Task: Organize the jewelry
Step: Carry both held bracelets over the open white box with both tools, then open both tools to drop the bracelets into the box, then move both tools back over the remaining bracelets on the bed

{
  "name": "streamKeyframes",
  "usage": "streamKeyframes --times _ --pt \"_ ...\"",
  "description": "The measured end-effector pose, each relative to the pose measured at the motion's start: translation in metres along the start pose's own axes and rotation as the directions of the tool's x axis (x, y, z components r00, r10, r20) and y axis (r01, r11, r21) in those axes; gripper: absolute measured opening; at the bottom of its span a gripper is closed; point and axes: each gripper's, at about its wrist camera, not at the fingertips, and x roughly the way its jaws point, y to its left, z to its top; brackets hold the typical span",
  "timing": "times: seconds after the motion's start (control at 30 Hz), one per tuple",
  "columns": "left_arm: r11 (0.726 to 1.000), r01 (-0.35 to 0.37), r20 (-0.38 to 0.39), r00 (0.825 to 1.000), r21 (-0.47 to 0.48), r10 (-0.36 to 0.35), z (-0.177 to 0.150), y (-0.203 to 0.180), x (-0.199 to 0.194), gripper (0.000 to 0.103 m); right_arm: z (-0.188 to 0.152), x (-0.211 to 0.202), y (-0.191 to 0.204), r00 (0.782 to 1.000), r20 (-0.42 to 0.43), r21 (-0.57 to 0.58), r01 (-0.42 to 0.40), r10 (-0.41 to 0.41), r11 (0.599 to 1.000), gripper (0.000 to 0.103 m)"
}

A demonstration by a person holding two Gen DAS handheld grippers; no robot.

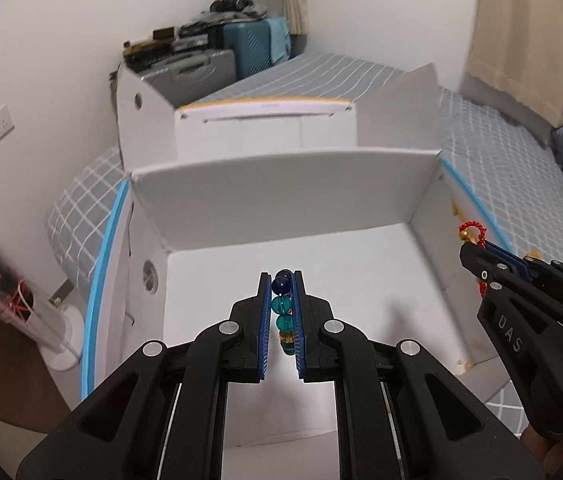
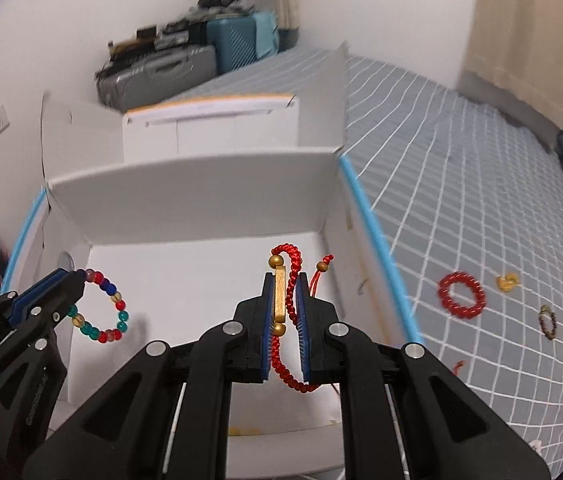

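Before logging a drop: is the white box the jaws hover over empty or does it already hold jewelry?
Empty as far as shown: the white box floor is bare; the beaded bracelet and red cord bracelet hang clamped above it.

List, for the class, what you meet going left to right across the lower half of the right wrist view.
left gripper → multicoloured bead bracelet → right gripper holding the red cord bracelet → blue box edge → red bead bracelet → small gold piece → dark bead bracelet
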Motion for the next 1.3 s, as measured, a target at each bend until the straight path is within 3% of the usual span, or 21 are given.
streamKeyframes --times 0.37,0.8,0.87,0.97,1.03,1.1,1.3 --pt "1.000 -0.023 -0.095 0.995 -0.020 0.021 -0.013 0.010 0.028 0.009 -0.011 0.038 0.001 0.991 -0.132 0.019 -0.010 0.012 1.000 0.009" --pt "0.999 -0.025 -0.116 0.993 -0.035 0.021 -0.013 0.014 0.033 0.011 -0.011 0.041 0.003 0.990 -0.140 0.018 -0.013 0.016 1.000 0.015" --pt "0.999 -0.021 -0.122 0.992 -0.040 0.015 -0.014 0.015 0.033 0.012 -0.011 0.039 0.004 0.991 -0.132 0.012 -0.011 0.012 1.000 0.020" --pt "0.999 -0.027 -0.120 0.993 -0.040 0.022 -0.014 0.016 0.031 0.018 -0.010 0.032 0.007 0.995 -0.101 -0.003 -0.012 0.012 1.000 0.043" --pt "0.999 -0.026 -0.112 0.993 -0.047 0.020 -0.013 0.017 0.029 0.036 -0.009 0.027 0.009 0.997 -0.082 -0.011 -0.016 0.015 1.000 0.058" --pt "0.998 -0.029 -0.094 0.995 -0.050 0.024 -0.012 0.018 0.025 0.048 -0.009 0.025 0.010 0.997 -0.073 -0.022 -0.010 0.008 1.000 0.063" --pt "0.997 -0.043 -0.048 0.998 -0.061 0.040 -0.007 0.023 0.014 0.067 -0.008 0.014 0.008 0.999 -0.038 -0.019 -0.006 0.005 1.000 0.080"
